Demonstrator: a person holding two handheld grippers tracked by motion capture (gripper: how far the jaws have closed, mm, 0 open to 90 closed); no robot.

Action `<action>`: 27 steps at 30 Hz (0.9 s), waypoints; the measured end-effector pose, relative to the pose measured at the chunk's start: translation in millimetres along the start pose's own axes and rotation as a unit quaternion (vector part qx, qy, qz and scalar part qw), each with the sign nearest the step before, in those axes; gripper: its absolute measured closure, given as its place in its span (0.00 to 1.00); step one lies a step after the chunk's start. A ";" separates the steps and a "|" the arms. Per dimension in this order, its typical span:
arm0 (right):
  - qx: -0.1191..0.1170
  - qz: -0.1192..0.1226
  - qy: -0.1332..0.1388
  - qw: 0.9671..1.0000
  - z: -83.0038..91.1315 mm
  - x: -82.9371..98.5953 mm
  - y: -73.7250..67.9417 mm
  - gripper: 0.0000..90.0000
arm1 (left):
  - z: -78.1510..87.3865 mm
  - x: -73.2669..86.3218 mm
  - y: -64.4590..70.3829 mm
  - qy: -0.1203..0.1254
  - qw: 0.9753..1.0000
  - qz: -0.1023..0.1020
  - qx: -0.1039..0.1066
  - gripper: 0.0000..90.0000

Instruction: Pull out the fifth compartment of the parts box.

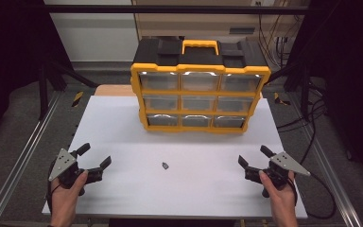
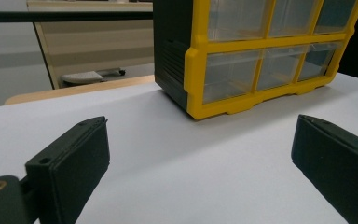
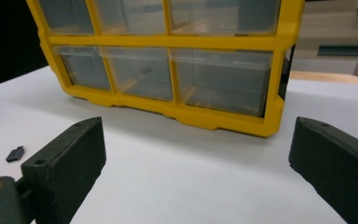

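Note:
A yellow and black drawer organizer (image 1: 199,87) with clear drawers stands at the back middle of the white table (image 1: 123,123); all its drawers look pushed in. It appears in the left gripper view as the organizer (image 2: 256,60) and in the right gripper view as the organizer (image 3: 168,60). A small dark part (image 1: 165,165) lies on the table in front of it, also seen as the small part (image 3: 15,153) at the left. My left gripper (image 1: 94,157) rests open near the front left, nothing between its jaws. My right gripper (image 1: 254,156) rests open at the front right, likewise holding nothing.
Metal rails (image 1: 23,156) run along both sides of the table. Cables (image 1: 312,118) trail at the right. A wooden board edge (image 1: 116,90) shows behind the table's far left. A cabinet (image 1: 194,19) stands beyond the organizer.

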State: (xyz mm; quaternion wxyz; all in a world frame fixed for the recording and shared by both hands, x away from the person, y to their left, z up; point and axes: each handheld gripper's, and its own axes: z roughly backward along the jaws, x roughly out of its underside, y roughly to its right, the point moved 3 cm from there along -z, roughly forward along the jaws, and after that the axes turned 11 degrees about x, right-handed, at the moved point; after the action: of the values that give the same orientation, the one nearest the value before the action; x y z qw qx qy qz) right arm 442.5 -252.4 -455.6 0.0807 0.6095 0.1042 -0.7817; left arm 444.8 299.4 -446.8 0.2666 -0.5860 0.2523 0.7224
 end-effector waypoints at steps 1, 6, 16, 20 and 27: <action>0.000 0.000 0.000 1.000 0.0 0.0 0.0 0.05 | 0.0 0.0 0.0 0.000 1.000 0.000 0.000 0.04; 0.004 0.005 -0.007 1.000 -1.1 0.8 -2.8 0.06 | -0.3 0.9 -0.1 0.007 1.000 0.013 0.001 0.04; 0.012 0.028 -0.024 0.999 -4.3 1.1 -10.6 0.05 | -2.3 0.6 0.1 0.016 1.000 0.023 -0.001 0.03; 0.026 0.056 -0.030 0.998 -5.4 0.9 -18.9 0.05 | -2.9 0.7 0.6 0.013 1.000 0.023 0.000 0.03; 0.032 0.032 -0.070 0.997 -16.1 4.7 -26.8 0.07 | -2.7 1.5 1.4 0.009 1.000 0.024 0.001 0.03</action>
State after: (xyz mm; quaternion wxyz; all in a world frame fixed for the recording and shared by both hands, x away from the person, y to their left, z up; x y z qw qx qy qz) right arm 449.7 -222.3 -462.2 0.0933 0.5588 0.0537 -0.8222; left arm 445.5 296.6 -448.8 0.2475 -0.5862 0.2696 0.7228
